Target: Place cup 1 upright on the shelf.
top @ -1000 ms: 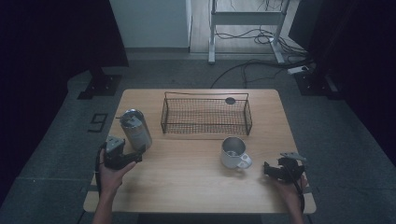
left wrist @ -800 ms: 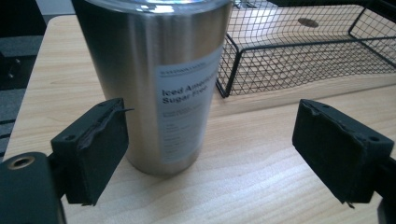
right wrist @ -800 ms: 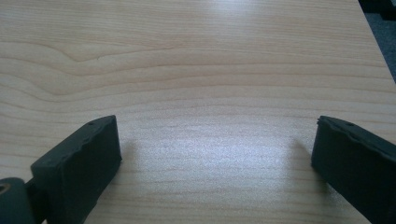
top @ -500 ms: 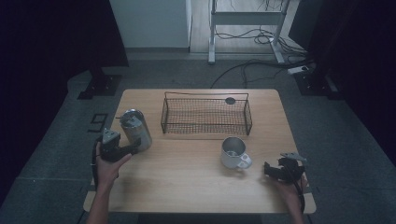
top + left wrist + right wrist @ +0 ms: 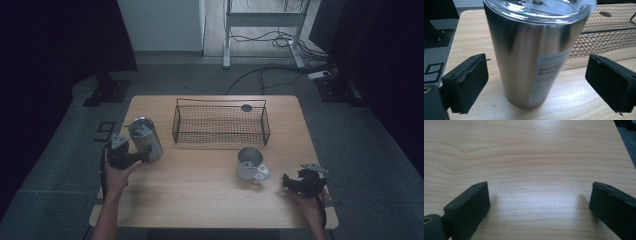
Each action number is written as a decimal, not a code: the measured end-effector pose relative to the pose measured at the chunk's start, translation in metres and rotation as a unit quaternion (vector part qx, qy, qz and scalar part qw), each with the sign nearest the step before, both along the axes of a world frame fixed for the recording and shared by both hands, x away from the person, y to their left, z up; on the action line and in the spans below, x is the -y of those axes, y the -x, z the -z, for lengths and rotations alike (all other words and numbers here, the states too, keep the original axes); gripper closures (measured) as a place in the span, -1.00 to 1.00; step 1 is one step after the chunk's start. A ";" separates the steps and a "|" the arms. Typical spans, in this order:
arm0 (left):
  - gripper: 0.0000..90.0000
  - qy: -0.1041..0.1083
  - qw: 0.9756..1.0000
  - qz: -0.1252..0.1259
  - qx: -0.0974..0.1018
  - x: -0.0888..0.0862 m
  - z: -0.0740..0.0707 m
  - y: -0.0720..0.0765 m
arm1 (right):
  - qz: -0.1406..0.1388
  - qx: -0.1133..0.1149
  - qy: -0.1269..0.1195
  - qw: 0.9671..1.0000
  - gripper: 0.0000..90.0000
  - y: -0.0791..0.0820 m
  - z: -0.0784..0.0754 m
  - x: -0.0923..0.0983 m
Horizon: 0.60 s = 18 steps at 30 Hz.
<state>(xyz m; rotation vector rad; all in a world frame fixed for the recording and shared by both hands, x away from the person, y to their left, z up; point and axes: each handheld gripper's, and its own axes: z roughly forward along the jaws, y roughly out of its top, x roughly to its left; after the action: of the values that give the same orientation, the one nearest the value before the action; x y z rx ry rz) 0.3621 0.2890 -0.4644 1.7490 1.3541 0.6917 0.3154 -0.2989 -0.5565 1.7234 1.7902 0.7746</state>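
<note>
**Left tongs let go of steel tumbler**

The left gripper (image 5: pixel 536 82) had its jaws spread, w/ the tumbler (image 5: pixel 534 52) standing between them and a clear gap on both sides, so neither pad pressed on it. Those jaws had just been opening, tumbler between them. In the high view the left gripper (image 5: pixel 131 157) sat at the table's left edge, the tumbler (image 5: pixel 145 138) upright just beside it, well left of the wire basket (image 5: pixel 220 123). The right gripper (image 5: pixel 539 205) was spread too, nothing between its jaws but bare table (image 5: pixel 529 152); in the high view it rested near the front right corner (image 5: pixel 290 181), w/ the metal mug (image 5: pixel 248 163) near it, toward the middle.

Step in hand, as I read it: releasing the tumbler after setting it down. To do that well, finish opening before backing off, pull straight back along the jaws' line so no pad clips the wall, and keep low & slow; it's tall and smooth, so a sideways nudge could tip it.

Vs. the earlier frames: the tumbler leaned in the tongs' hold, now it stood upright on the wood. Left hand shifted slightly. Right gripper, mug and basket looked unchanged.
</note>
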 end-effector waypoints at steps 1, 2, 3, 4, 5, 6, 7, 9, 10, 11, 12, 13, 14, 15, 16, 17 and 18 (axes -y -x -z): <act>-0.90 -0.003 1.000 0.002 0.000 0.000 0.000 -0.001 | 0.001 0.001 0.000 1.000 -0.93 0.001 0.000 0.000; -0.92 -0.005 1.000 0.004 0.002 0.001 -0.001 -0.002 | 0.002 0.001 0.000 1.000 -0.93 0.001 0.000 0.000; -0.93 -0.006 1.000 0.005 0.004 0.001 -0.001 -0.003 | 0.001 0.001 0.000 1.000 -0.93 0.001 0.000 0.000; -0.94 -0.007 1.000 0.005 0.005 0.001 -0.001 -0.005 | 0.001 0.001 0.000 1.000 -0.93 0.001 0.000 0.000; -0.94 -0.009 1.000 0.005 0.005 0.001 -0.001 -0.007 | 0.002 0.001 0.000 1.000 -0.93 0.001 0.000 0.000; -0.94 -0.011 1.000 0.004 0.005 0.002 0.000 -0.009 | 0.001 0.001 0.000 1.000 -0.93 0.001 0.000 0.000; -0.95 -0.012 1.000 0.003 0.003 0.002 0.000 -0.010 | 0.001 0.001 0.000 1.000 -0.93 0.001 0.000 0.000; -0.95 -0.008 1.000 0.002 0.000 0.003 0.001 -0.014 | 0.001 0.001 0.000 1.000 -0.93 0.001 0.000 0.000; -0.95 -0.012 1.000 0.003 -0.001 0.004 0.001 -0.015 | 0.001 0.001 0.000 1.000 -0.93 0.001 0.000 0.000; -0.95 -0.014 1.000 0.001 -0.001 0.005 0.002 -0.017 | 0.001 0.001 0.000 1.000 -0.93 0.001 0.000 0.000; -0.95 -0.013 1.000 -0.001 -0.001 0.005 0.003 -0.018 | 0.002 0.001 0.000 1.000 -0.93 0.001 0.000 0.000; -0.95 -0.012 1.000 -0.001 -0.001 0.005 0.003 -0.019 | 0.001 0.001 0.000 1.000 -0.93 0.001 0.000 0.000; -0.95 -0.011 1.000 -0.001 0.001 0.006 0.003 -0.019 | 0.001 0.001 0.000 1.000 -0.93 0.001 0.000 0.000; -0.95 -0.012 1.000 -0.002 0.002 0.006 0.003 -0.020 | 0.002 0.001 0.000 1.000 -0.93 0.001 0.000 0.000; -0.95 -0.012 1.000 -0.003 0.003 0.006 0.003 -0.020 | 0.002 0.001 0.000 1.000 -0.93 0.001 0.000 0.000; -0.95 -0.011 1.000 -0.003 0.004 0.005 0.002 -0.021 | 0.001 0.001 0.000 1.000 -0.93 0.001 0.000 0.000; -0.95 -0.010 1.000 -0.004 0.005 0.006 0.002 -0.021 | 0.001 0.001 0.000 1.000 -0.93 0.001 0.000 0.000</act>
<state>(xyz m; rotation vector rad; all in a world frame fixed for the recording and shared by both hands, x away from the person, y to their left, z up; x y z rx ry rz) 0.3833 0.2834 -0.4663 1.7543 1.3516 0.7189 0.3148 -0.2989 -0.5565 1.7245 1.7863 0.7743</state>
